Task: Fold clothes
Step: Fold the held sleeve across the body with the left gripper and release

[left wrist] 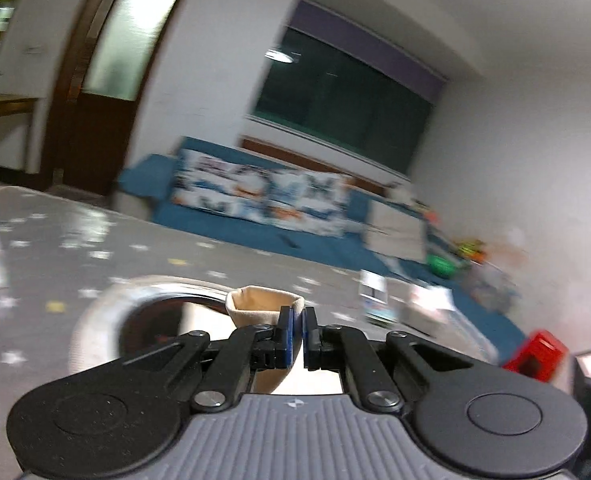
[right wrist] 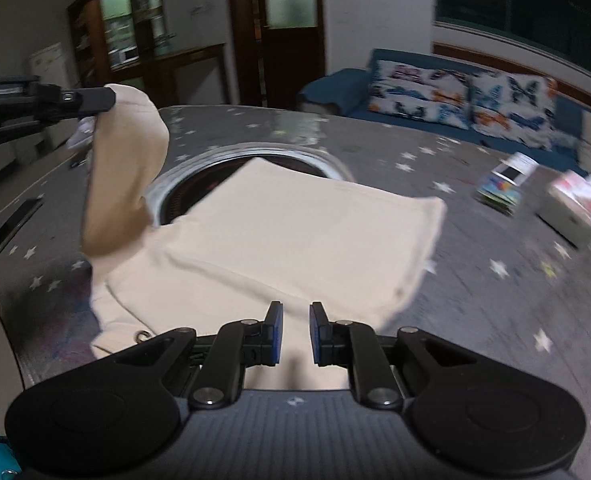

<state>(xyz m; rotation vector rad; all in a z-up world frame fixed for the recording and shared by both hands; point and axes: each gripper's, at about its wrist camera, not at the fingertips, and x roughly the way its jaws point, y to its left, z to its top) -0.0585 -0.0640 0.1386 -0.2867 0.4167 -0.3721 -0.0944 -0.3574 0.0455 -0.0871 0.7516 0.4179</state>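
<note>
A grey desk (right wrist: 475, 292) with a pattern of small stars fills the lower half of the right wrist view, and a round metal-rimmed opening (right wrist: 255, 152) sits in its middle. Behind it, at the upper right of the frame, a blue sofa (right wrist: 335, 88) carries butterfly-print cushions (right wrist: 455, 92). A cream garment (right wrist: 303, 240) lies spread across the desk at the centre of the frame, partly covering the round opening. One part of it is lifted up at the upper left, where the left gripper (right wrist: 109, 98) pinches the cloth with its jaws closed on it. In the left wrist view the same left gripper (left wrist: 297, 330) shows its blue pads almost together, a fold of the cream garment (left wrist: 263, 304) caught beside them. The right gripper (right wrist: 295, 332) hovers over the near edge of the garment at the lower centre, jaws parted with a clear gap and nothing between them. Small boxes (right wrist: 571, 204) lie blurred at the right edge.
</note>
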